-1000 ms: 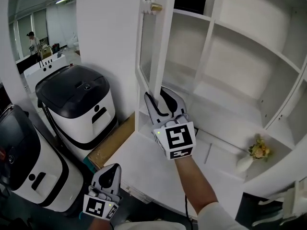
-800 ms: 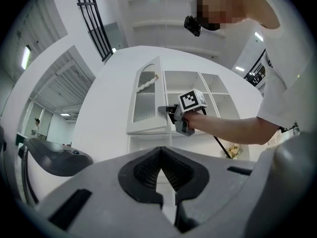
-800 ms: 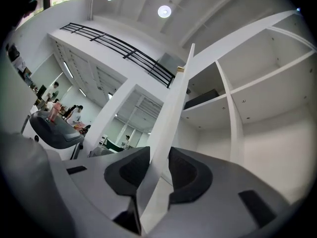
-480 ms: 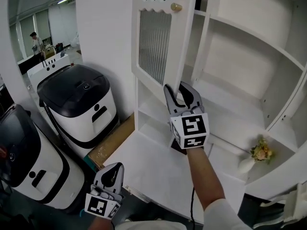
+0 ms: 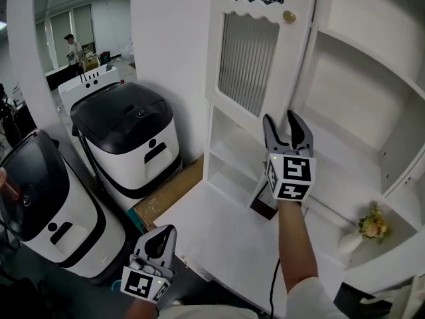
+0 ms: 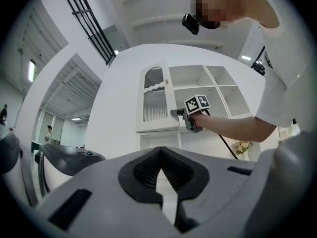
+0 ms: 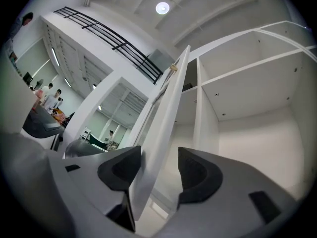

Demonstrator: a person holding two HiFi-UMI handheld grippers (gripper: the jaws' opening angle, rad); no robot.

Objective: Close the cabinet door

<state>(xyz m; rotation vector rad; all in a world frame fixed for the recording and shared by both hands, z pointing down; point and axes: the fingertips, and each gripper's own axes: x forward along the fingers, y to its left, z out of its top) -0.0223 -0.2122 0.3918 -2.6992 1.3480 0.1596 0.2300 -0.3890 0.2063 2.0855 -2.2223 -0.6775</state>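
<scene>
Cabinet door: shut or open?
Open, ajar: the cabinet door stands at an angle, with a gap to the shelves showing past its free edge.

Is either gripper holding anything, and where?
Nothing. The right gripper has just been opening around the cabinet door, low on its edge; the left gripper is shut, empty.

The cabinet door (image 5: 292, 65) is white with a vertically ribbed pane (image 5: 247, 62) and gold knob (image 5: 289, 16); the machine (image 5: 126, 135) is white, black-topped.
</scene>
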